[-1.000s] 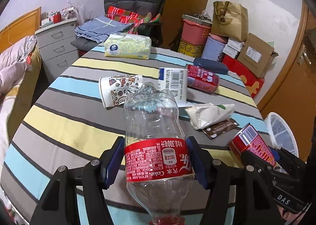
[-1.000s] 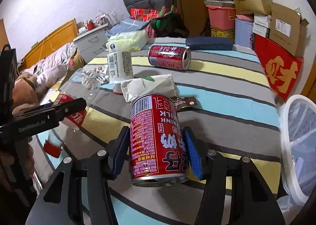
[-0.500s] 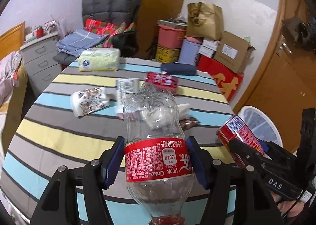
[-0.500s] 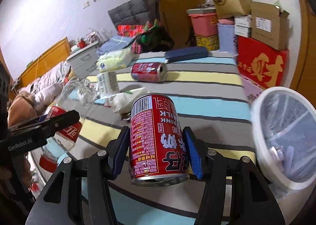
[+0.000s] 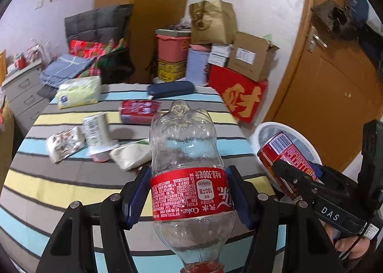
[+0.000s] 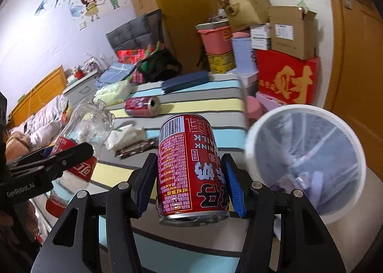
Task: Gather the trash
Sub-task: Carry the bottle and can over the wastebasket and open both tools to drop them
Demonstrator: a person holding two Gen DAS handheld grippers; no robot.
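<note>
Left wrist view: left gripper [image 5: 189,191] jaws clamp the empty, light, crushable Coke bottle [image 5: 189,177] at its label; right gripper [image 6: 190,184] jaws pinch a stiff, slippery milk can [image 6: 191,167] mid-body, near the white bin [image 6: 306,160].

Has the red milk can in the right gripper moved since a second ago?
Yes. The red milk can has travelled right, toward the white trash bin, now beside it.

Clear crushed bottle [image 5: 189,184], red label, was held cap-down above the striped bench [image 5: 59,189]. Red milk can [image 6: 191,172] was held upright beside the white bin [image 6: 306,165]. Another red can [image 6: 142,105] lay sideways on the bench.
</note>
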